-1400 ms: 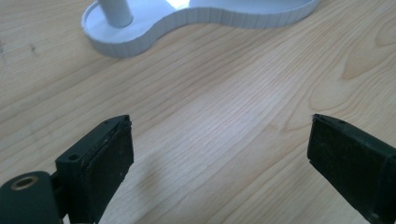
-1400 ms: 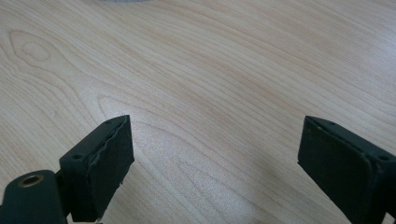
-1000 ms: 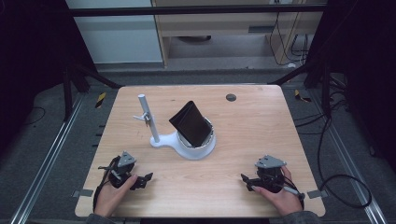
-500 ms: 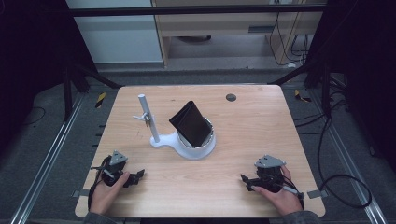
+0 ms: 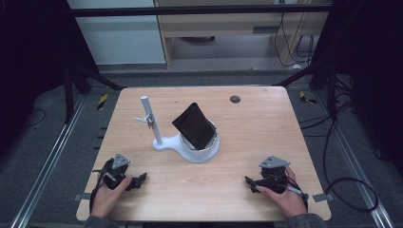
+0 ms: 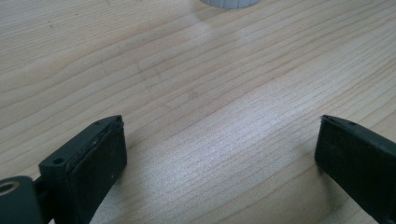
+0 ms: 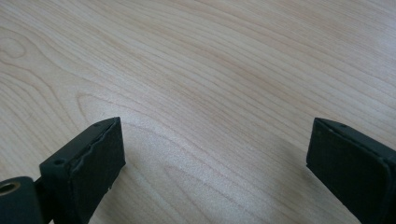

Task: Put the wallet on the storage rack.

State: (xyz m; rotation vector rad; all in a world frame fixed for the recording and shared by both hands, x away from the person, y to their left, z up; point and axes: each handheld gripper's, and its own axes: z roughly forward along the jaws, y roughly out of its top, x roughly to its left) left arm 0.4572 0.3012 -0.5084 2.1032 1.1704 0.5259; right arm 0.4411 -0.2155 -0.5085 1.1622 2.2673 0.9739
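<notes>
Left gripper (image 5: 139,180), pulled back since a second ago toward the near left corner of the pale wooden table (image 5: 266,123); jaws spread wide, holding nothing. Right gripper (image 5: 250,182) unmoved near the right edge, equally wide and empty. Black folded wallet (image 5: 194,126) propped tilted in the white round stand with upright post (image 5: 190,148) at mid-table, well apart from both. Likely a rest pose, nothing engaged yet.
</notes>
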